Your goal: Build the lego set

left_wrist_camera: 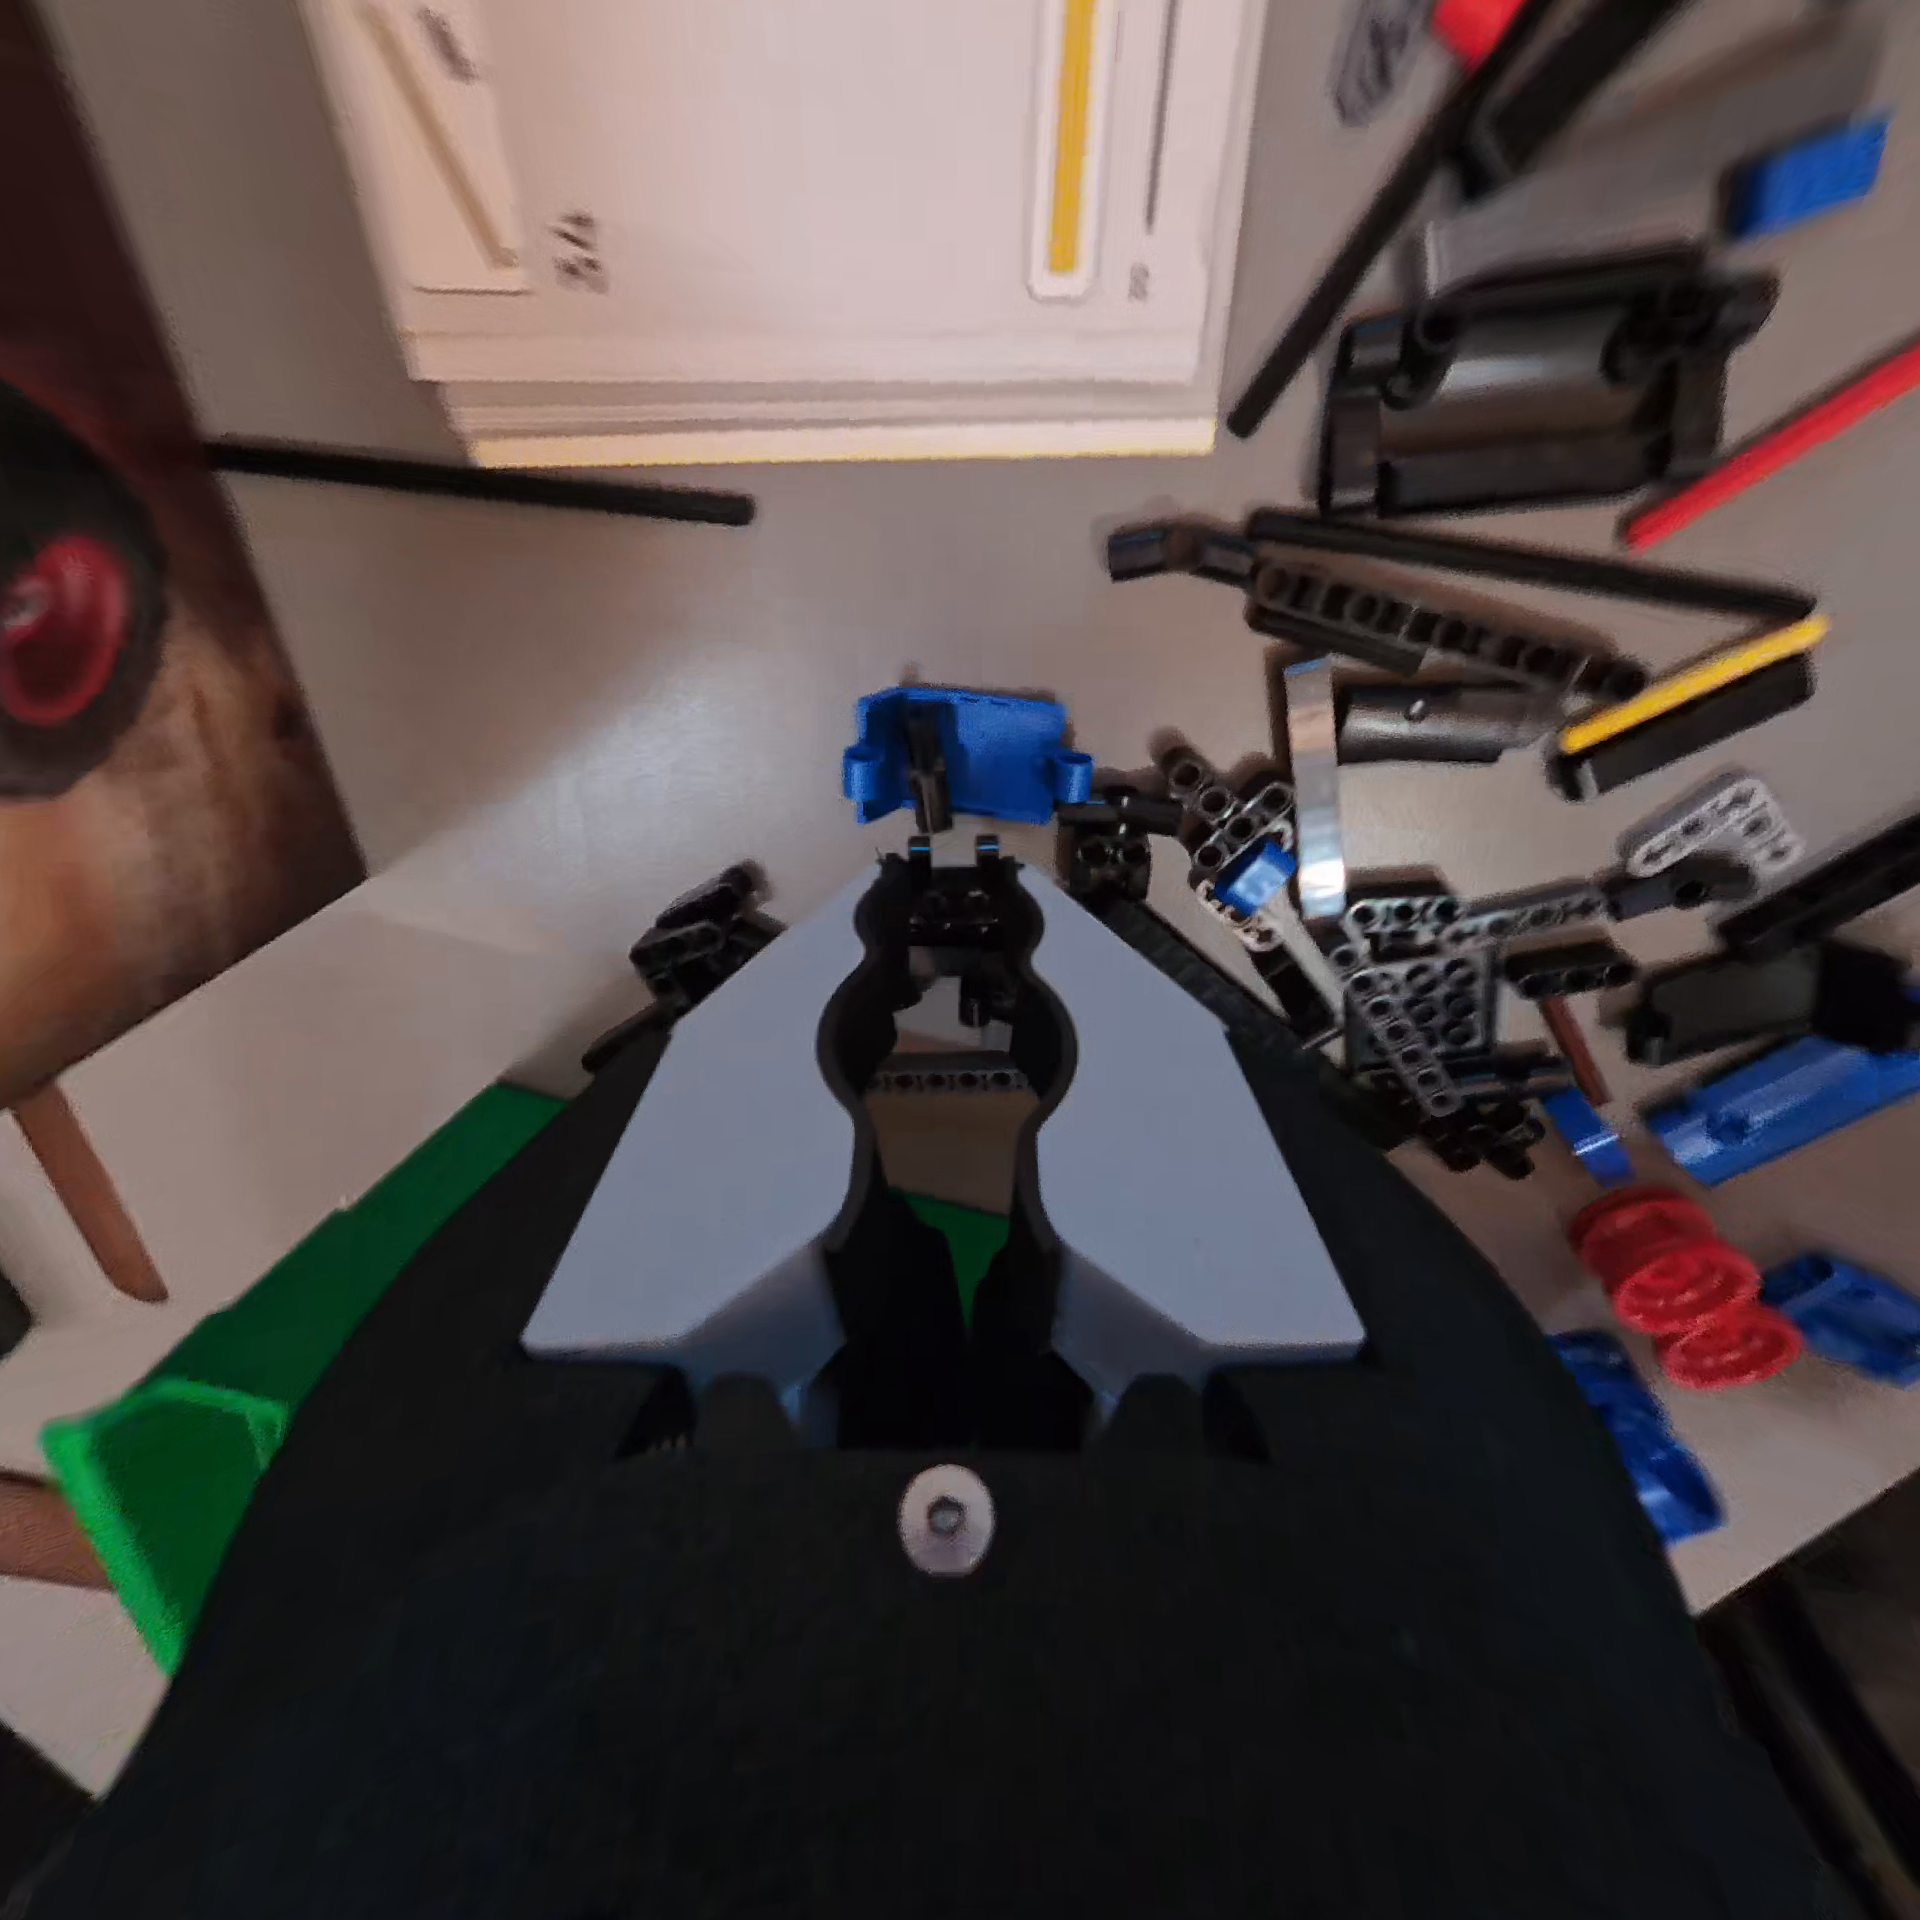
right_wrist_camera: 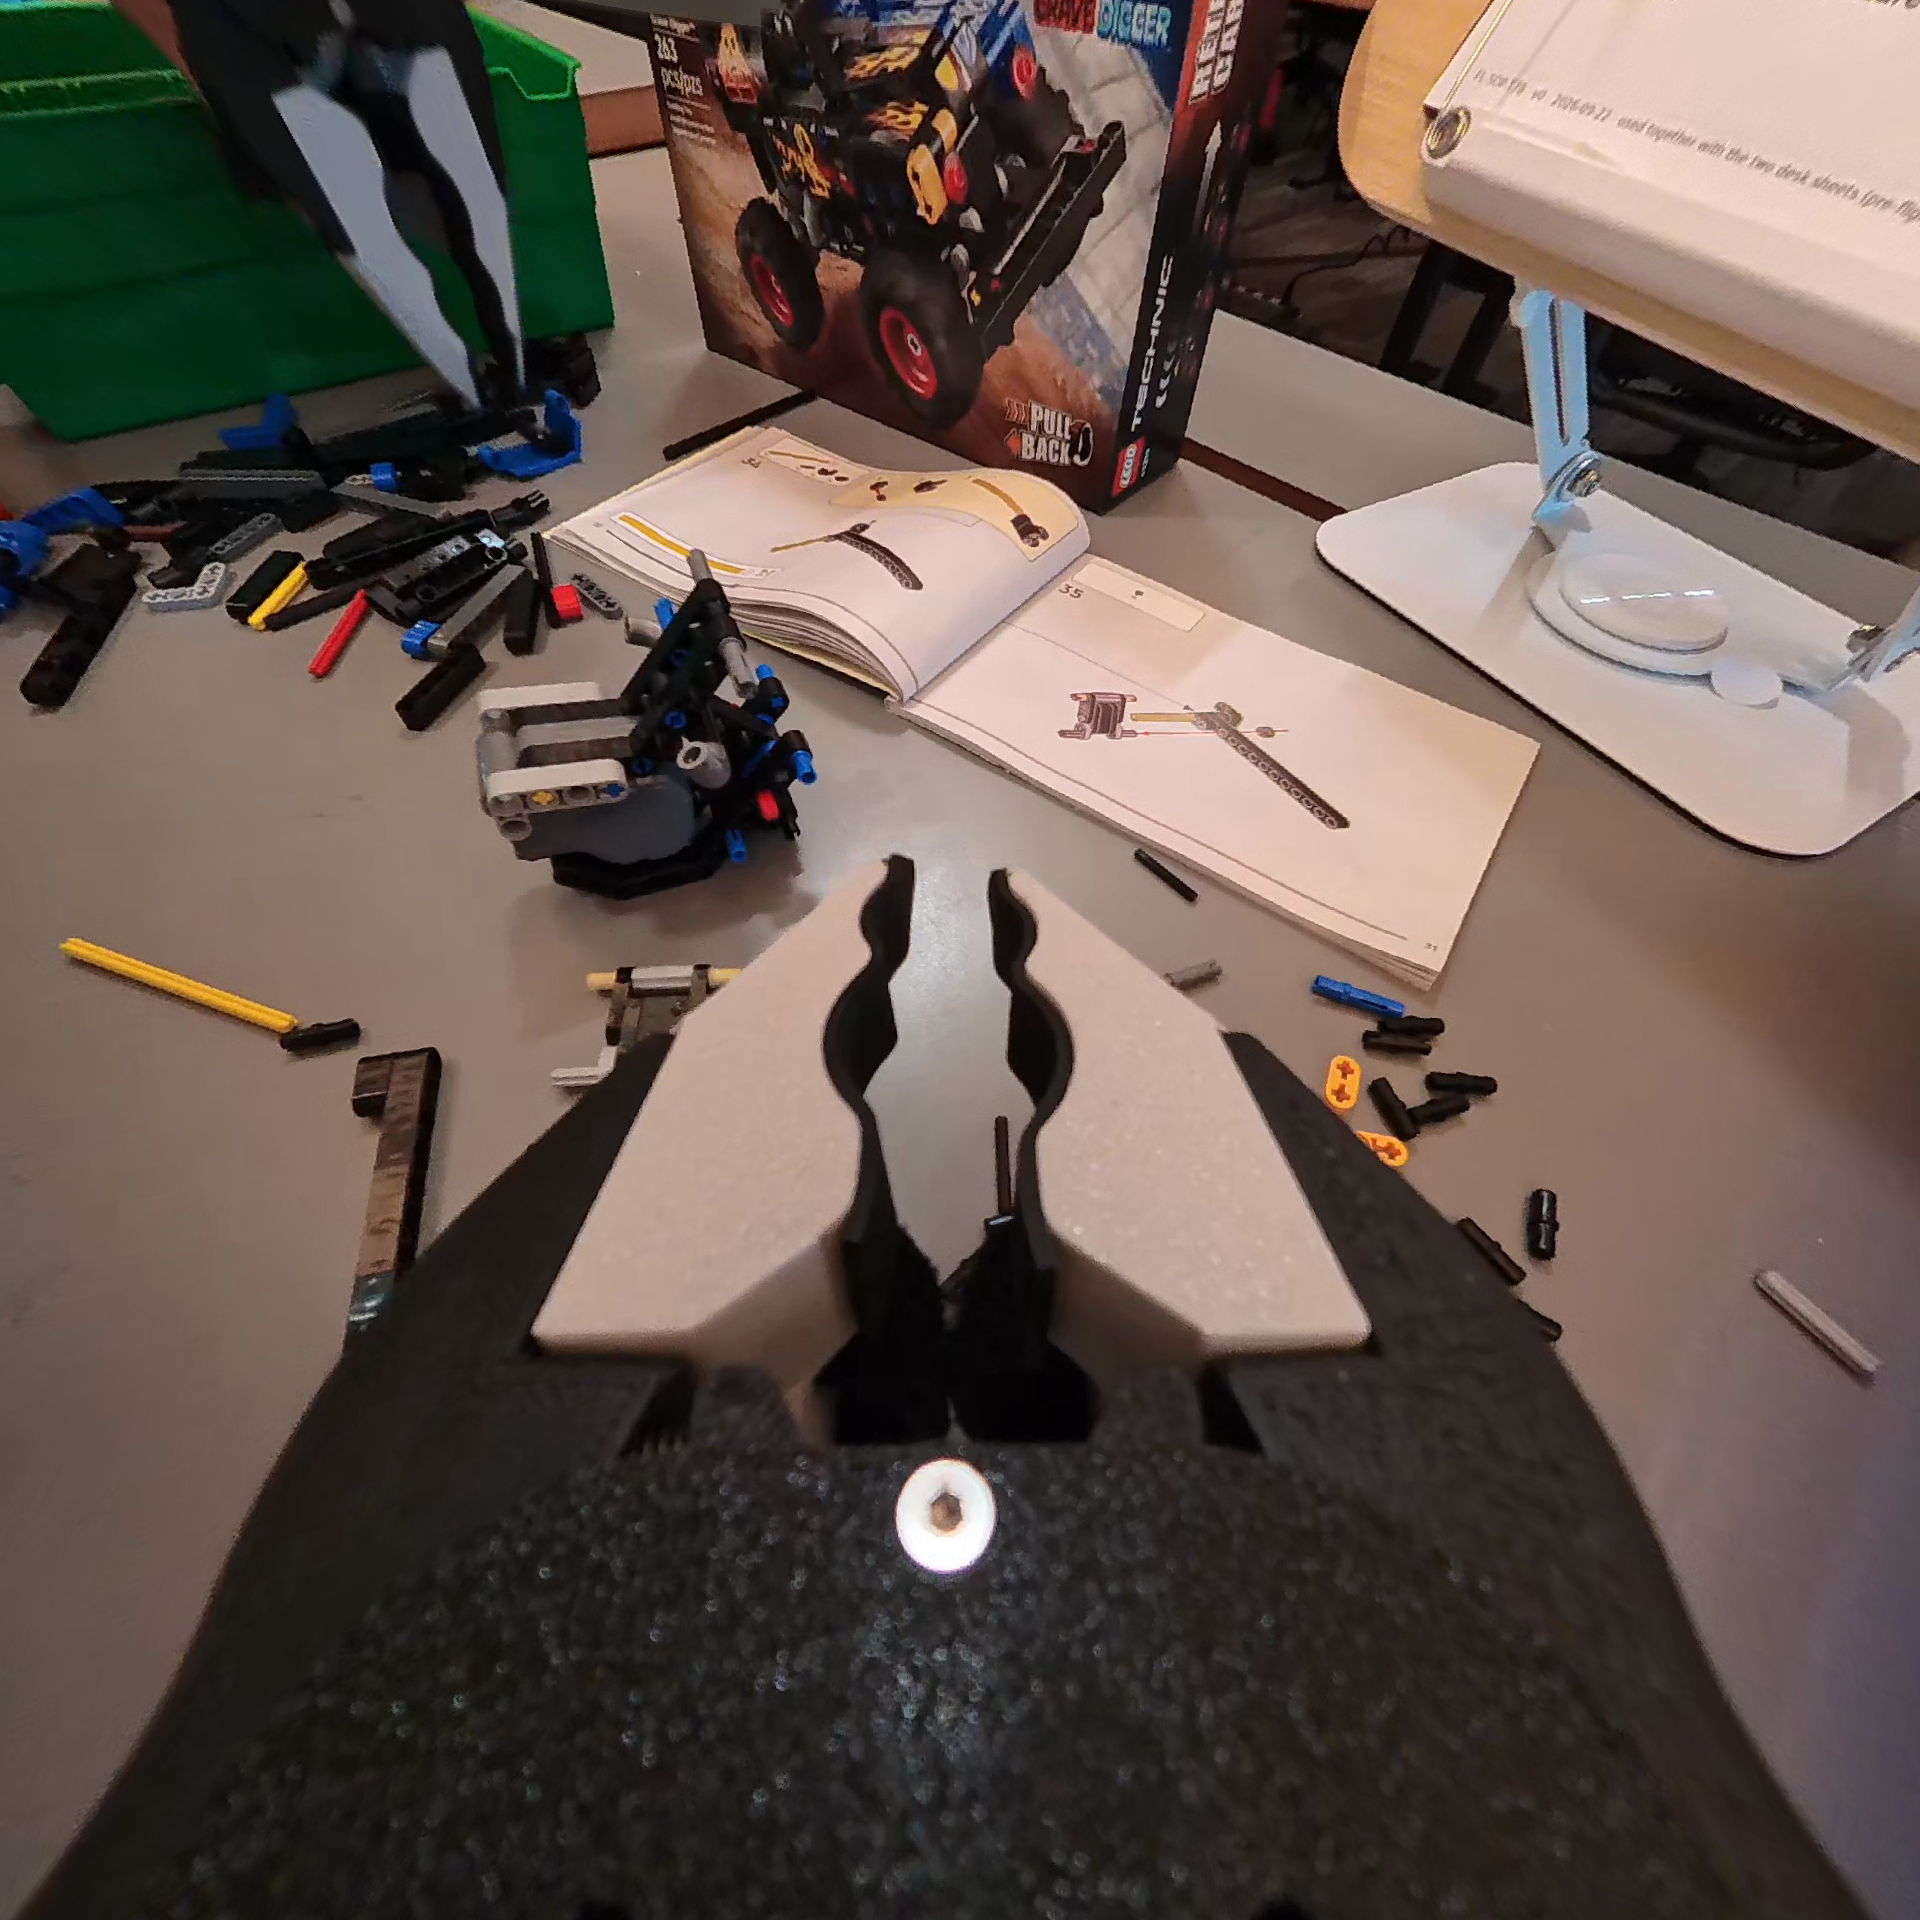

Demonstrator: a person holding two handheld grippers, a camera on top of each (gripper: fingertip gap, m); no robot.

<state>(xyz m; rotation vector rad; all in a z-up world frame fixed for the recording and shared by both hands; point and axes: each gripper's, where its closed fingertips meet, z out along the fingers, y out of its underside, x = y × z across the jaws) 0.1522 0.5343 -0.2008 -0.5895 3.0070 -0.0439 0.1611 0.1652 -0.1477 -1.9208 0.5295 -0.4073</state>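
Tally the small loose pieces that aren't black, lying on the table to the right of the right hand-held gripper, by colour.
orange pieces: 2
blue pin: 1
grey pieces: 2
Total: 5

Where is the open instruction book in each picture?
Left wrist view: the instruction book lies at the top middle, past the tongs.
Right wrist view: it lies open at centre right, before the box.
Shared landmark: the blue curved piece by the left tongs.

Bare table (right_wrist_camera: 260, 894) lies near the right gripper (right_wrist_camera: 951, 873). The half-built assembly (right_wrist_camera: 634, 758) blocks far-left; the open manual (right_wrist_camera: 1091, 675) blocks far-right; loose pins (right_wrist_camera: 1423, 1091) crowd the right.
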